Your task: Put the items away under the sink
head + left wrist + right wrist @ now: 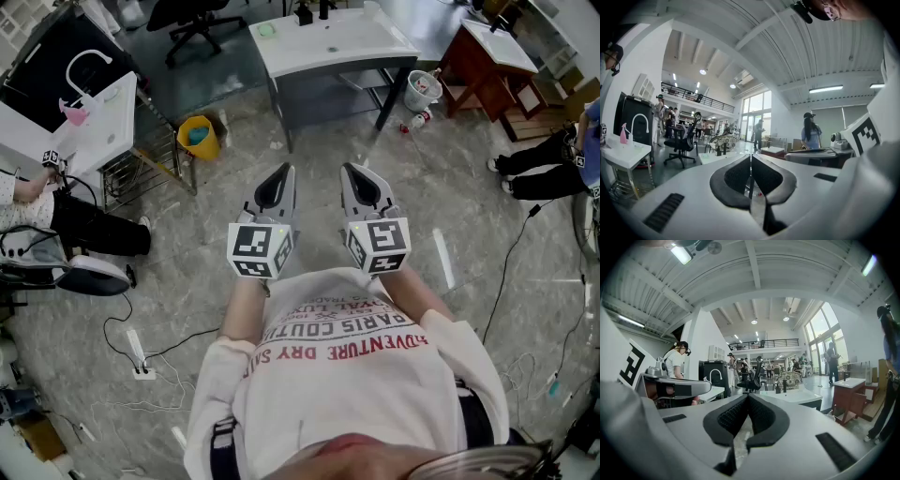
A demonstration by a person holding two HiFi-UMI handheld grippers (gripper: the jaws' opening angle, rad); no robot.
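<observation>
The white sink stand (105, 111) with a curved faucet and a pink bottle (75, 114) stands at the far left, a wire rack (131, 171) beneath it. Both grippers are held close to the person's chest, pointing forward over bare floor. My left gripper (278, 176) is shut with nothing between its jaws, and so is my right gripper (360, 174). In the left gripper view the closed gripper (750, 160) points into the room, the sink (626, 152) far to its left. The right gripper view shows its closed gripper (748, 400) and the faucet (715, 376) far behind.
A white table (328, 42) with dark bottles stands straight ahead, a yellow bucket (195, 137) to its left and a white bucket (422, 89) to its right. A wooden table (492, 61) is at the back right. Cables and a power strip (141, 356) lie on the floor. People stand around.
</observation>
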